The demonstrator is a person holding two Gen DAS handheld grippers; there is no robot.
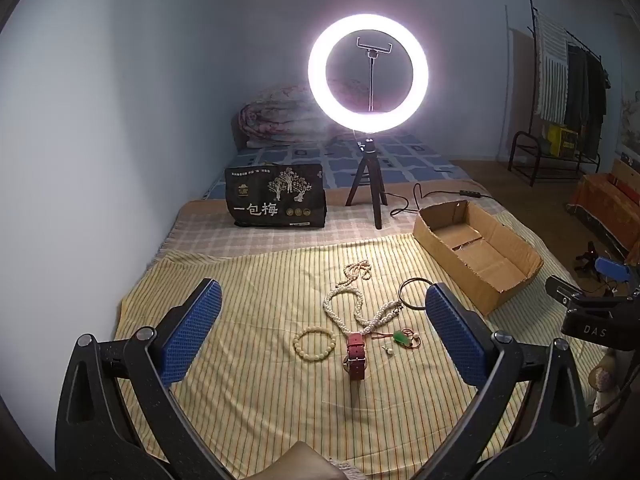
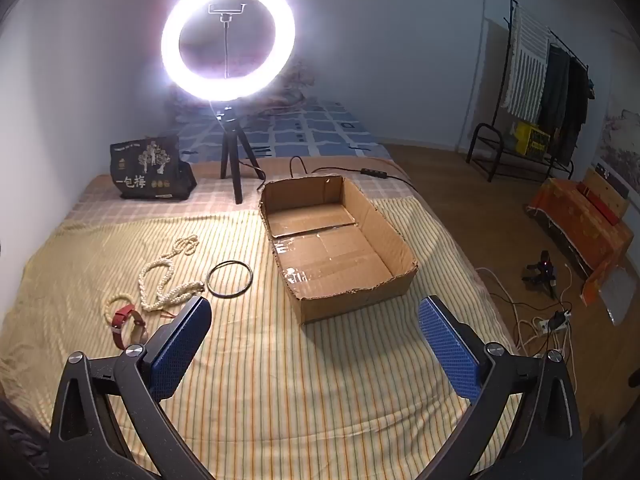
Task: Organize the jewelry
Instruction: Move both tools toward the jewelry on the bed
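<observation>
Your left gripper (image 1: 322,328) has its blue pads (image 1: 191,330) spread as wide as they go and grips nothing; between them, down on the yellow striped cloth (image 1: 248,400), lies the jewelry. Nearest you is the red-strapped watch (image 1: 355,358), standing on its edge, with the cream bead bracelet (image 1: 314,343) just beside it on the left and a small green pendant on red cord (image 1: 402,337) just to its right. Beyond the watch the long pearl necklace (image 1: 352,298) loops away from you, and the thin dark bangle (image 1: 416,294) lies flat by your right-hand pad. Your right gripper (image 2: 316,338) is likewise fully spread and empty, hanging over bare cloth; from its camera all the jewelry sits off to the left of its left pad (image 2: 180,346). Straight ahead of it stands the open cardboard box (image 2: 394,240), with nothing inside but strips of tape on its floor, near the bangle but apart from it. Farther back, a lit ring light on a small tripod (image 1: 368,72) and a black printed bag (image 1: 276,196) stand on the checked blanket (image 1: 280,236).
</observation>
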